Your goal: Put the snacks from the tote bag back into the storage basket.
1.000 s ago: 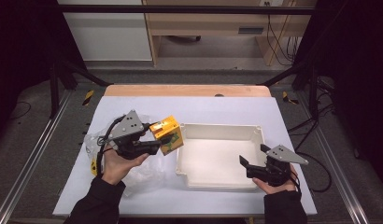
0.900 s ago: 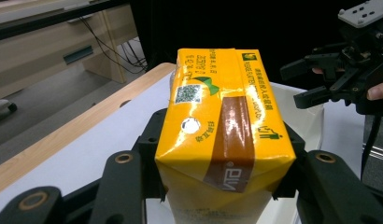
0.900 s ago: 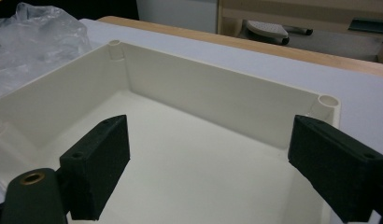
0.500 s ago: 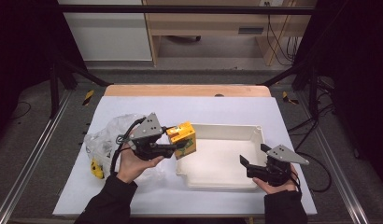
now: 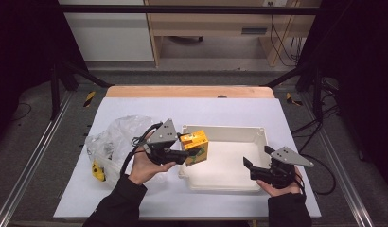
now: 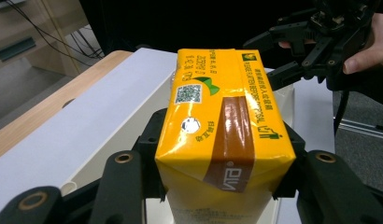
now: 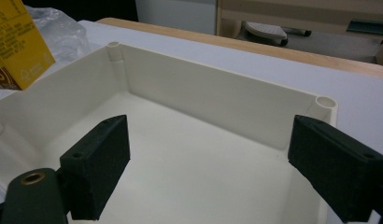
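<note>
One yellow drink carton [image 5: 194, 147] clamped in my left fingers [image 6: 217, 186] hangs over the near-left rim of the white tray [image 5: 258, 133], my right fingers [image 7: 213, 158] spread wide and empty over its right side; next, I judge: lower, then release inside.

White-topped table [image 5: 220, 111] with a cream tray [image 5: 258, 135] and a crumpled clear plastic bag [image 5: 114, 137].
</note>
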Action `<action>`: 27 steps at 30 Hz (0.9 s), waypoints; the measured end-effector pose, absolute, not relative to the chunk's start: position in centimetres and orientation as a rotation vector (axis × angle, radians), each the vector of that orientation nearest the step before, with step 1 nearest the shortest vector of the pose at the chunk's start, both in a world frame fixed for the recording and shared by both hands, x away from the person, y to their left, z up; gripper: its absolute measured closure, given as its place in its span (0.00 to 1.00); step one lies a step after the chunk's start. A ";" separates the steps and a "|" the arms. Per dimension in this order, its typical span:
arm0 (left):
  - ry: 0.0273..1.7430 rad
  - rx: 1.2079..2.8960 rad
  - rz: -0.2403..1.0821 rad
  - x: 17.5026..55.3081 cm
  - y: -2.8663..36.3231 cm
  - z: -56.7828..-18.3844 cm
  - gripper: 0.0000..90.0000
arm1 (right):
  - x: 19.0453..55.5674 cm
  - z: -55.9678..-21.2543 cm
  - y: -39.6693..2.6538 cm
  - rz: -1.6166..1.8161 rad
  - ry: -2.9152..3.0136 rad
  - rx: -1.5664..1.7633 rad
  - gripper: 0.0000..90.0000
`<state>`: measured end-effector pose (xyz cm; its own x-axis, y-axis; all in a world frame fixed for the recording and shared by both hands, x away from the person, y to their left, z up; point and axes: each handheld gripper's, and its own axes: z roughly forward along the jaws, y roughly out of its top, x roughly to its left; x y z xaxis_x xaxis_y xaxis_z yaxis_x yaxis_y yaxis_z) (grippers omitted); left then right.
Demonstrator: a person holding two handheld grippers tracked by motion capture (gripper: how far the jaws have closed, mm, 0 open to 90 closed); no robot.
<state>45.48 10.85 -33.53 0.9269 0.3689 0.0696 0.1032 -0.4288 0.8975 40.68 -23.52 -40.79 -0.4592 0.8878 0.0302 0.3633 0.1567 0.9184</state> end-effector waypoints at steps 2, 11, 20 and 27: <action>0.329 2.017 0.302 45.6 10.6 -33.9 0.57 | 40.7 -40.8 -23.5 1.279 1.907 1.188 0.15; 0.298 2.056 0.266 45.9 10.1 -35.1 0.57 | 40.7 -40.8 -23.5 1.276 1.906 1.186 0.15; 0.267 2.068 0.229 46.3 9.4 -36.4 0.57 | 40.7 -40.9 -23.4 1.275 1.908 1.183 0.15; 0.240 2.083 0.198 46.5 8.9 -37.5 0.57 | 40.7 -40.9 -23.5 1.274 1.904 1.186 0.15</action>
<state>46.51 8.86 -37.50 0.9671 0.2508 0.0425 0.0890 -0.4903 0.8670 40.72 -23.48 -40.86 -0.4562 0.8895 0.0260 0.3634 0.1596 0.9178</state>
